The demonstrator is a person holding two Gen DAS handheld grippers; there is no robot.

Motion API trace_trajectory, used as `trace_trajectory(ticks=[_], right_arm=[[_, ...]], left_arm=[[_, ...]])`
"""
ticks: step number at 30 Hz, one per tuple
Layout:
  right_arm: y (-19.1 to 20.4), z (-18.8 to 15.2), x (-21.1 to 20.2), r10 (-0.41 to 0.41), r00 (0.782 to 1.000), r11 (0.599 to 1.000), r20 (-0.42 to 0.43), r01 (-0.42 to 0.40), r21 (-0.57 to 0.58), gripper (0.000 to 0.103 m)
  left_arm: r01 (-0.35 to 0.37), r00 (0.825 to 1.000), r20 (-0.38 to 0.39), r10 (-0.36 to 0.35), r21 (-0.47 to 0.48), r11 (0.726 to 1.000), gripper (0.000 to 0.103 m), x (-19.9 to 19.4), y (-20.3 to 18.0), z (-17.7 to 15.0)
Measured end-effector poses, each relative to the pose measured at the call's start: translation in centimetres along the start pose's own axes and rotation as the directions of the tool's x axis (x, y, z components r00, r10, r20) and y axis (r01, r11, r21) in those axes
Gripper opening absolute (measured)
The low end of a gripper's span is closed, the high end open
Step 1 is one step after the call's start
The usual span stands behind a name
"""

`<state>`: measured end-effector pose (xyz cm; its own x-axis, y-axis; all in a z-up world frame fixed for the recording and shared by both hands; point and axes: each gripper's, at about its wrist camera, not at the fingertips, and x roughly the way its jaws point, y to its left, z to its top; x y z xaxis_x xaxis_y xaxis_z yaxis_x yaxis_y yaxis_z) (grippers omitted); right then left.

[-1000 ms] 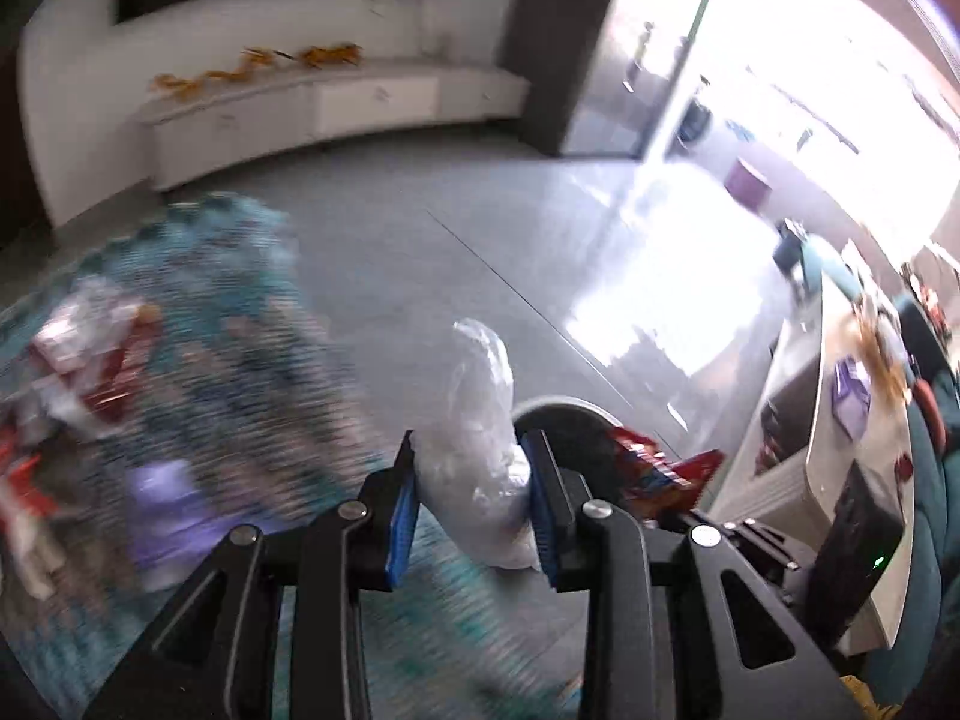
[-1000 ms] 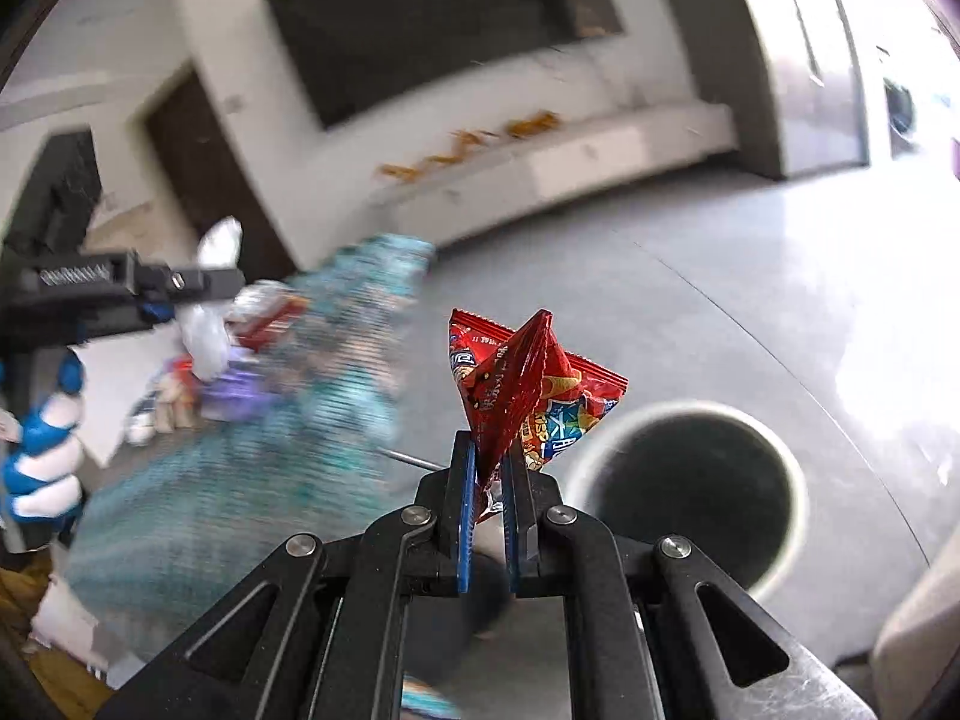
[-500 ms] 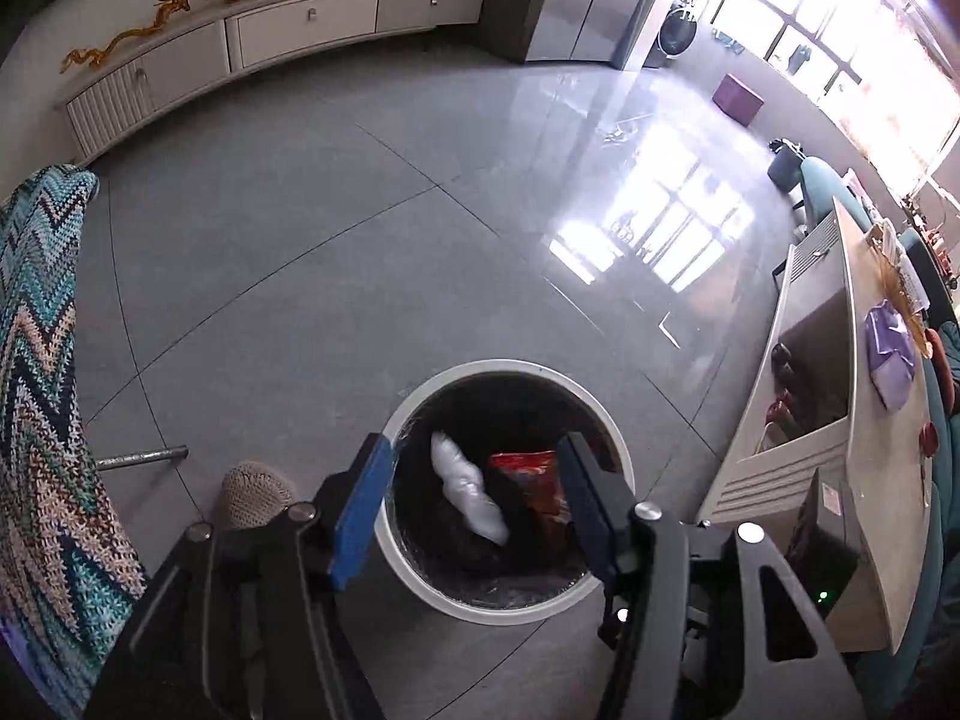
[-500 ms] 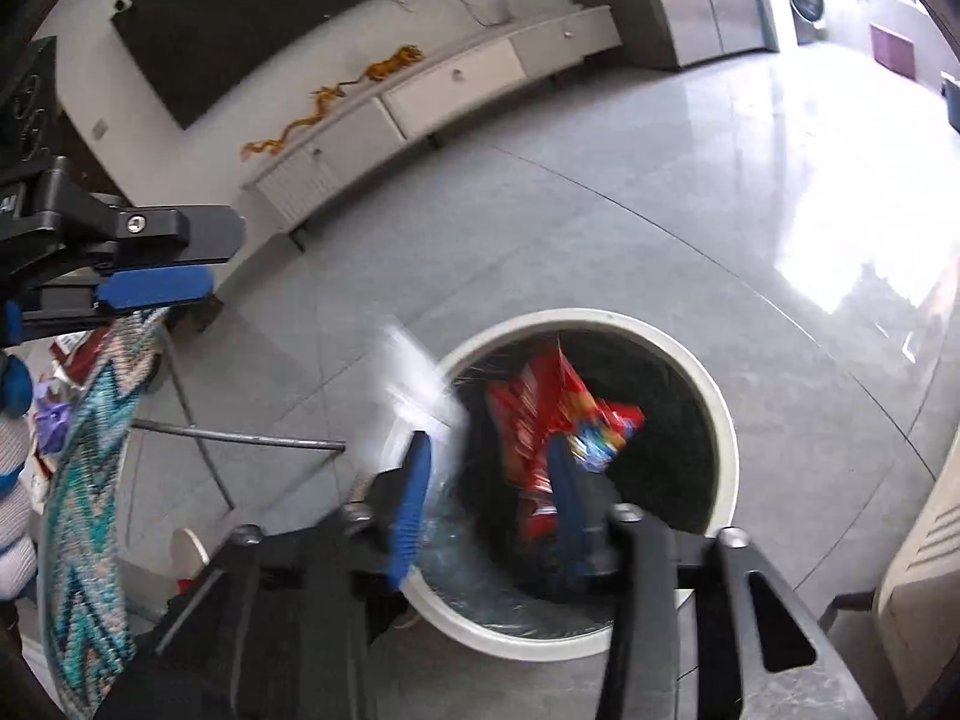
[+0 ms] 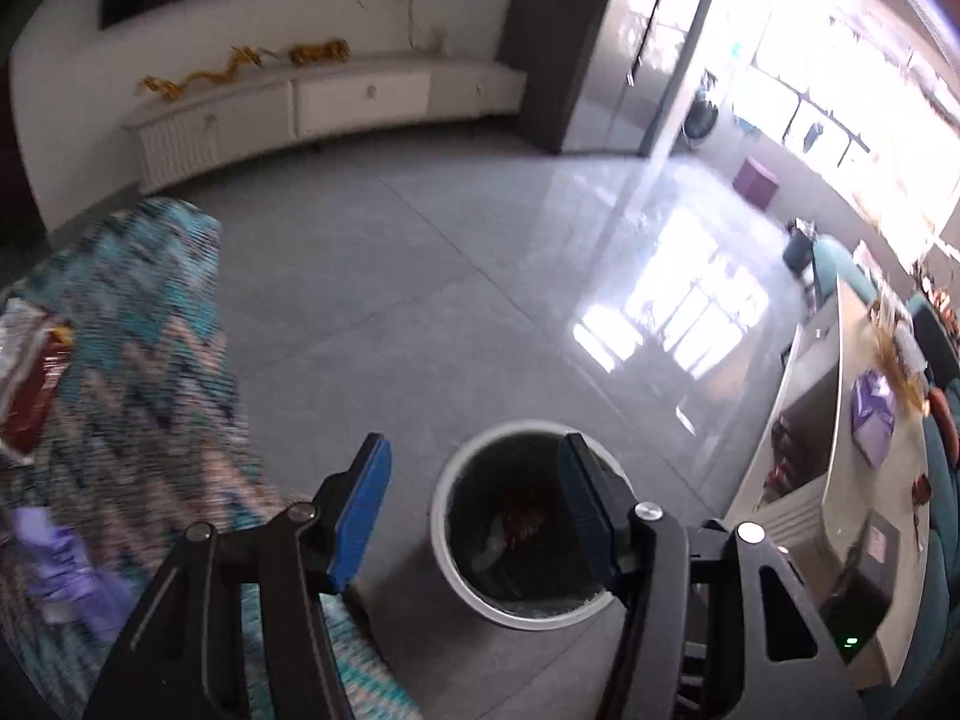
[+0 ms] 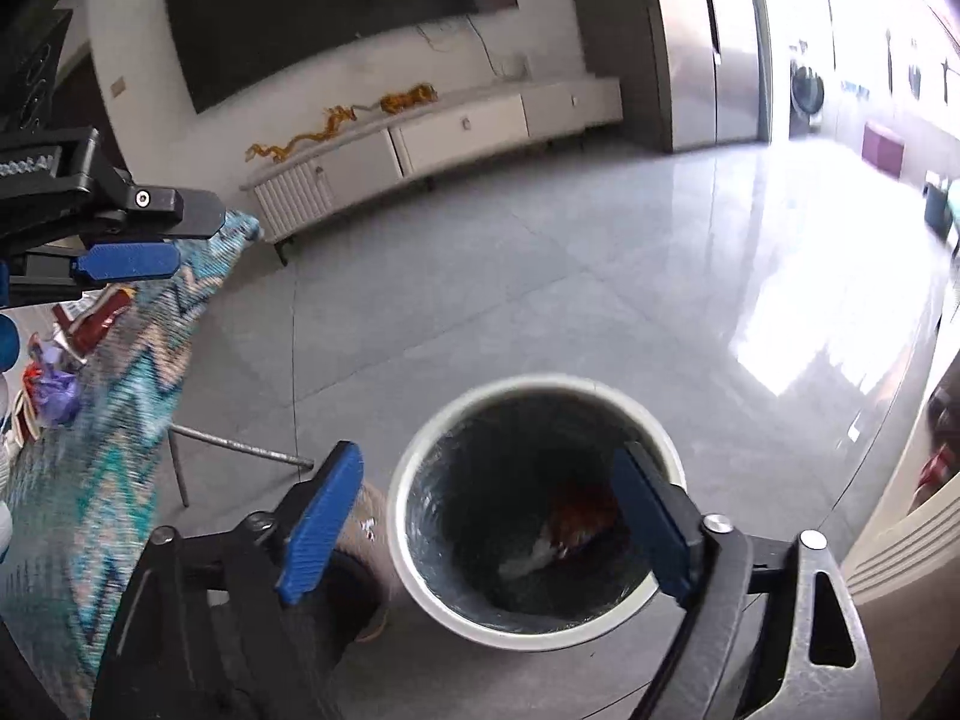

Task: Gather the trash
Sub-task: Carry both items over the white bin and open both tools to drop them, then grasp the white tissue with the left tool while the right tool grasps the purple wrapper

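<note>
1. Left wrist view: the left hand-held gripper (image 5: 474,516) has its blue-padded jaws spread, nothing between them.
2. Right wrist view: the right hand-held gripper (image 6: 489,531) is opening wide, its jaws clear of any object.
3. Just beyond and below both grippers stands a round white-rimmed trash bin with a dark liner (image 6: 420,570), on the grey tiled floor (image 6: 540,276).
4. Inside the bin lie a red snack wrapper (image 6: 579,516) and a crumpled white plastic bag (image 6: 528,561).
5. Left of the grippers is a desk covered in a blue zigzag-patterned cloth (image 5: 138,324), carrying a red-brown wrapper (image 5: 33,399) and a purple crumpled piece (image 5: 66,564).
6. Far ahead, a long white cabinet (image 6: 456,132) lines the wall.
</note>
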<state>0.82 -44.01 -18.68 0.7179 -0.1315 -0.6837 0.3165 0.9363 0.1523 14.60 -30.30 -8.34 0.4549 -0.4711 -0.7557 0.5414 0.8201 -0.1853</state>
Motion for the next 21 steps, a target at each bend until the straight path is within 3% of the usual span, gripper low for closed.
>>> trace_trajectory(ticks=[4,11,17,21], right_arm=[[3.0,1.1,-4.1,0.01,0.996,0.999,0.091,-0.007,-0.035,0.103],[7.7,3.4,-10.1,0.128,0.964,0.991,0.232,-0.12,-0.051,0.103],[12.1,4.4,-15.0,0.197,0.916,0.98,0.348,-0.172,-0.102,0.103],[15.3,4.7,-16.2,0.235,0.912,0.969,0.336,-0.192,-0.155,0.103]], left_arm=[[-0.03,0.997,0.074,0.03,-0.007,1.0,0.056,-4.5,2.2,-0.8],[-0.068,0.989,0.127,0.072,-0.033,0.997,0.056,-12.3,6.8,-2.6],[-0.125,0.96,0.243,0.14,-0.073,0.989,0.059,-19.5,11.1,-5.0],[-0.169,0.94,0.273,0.203,-0.142,0.975,0.06,-23.5,15.8,-7.4]])
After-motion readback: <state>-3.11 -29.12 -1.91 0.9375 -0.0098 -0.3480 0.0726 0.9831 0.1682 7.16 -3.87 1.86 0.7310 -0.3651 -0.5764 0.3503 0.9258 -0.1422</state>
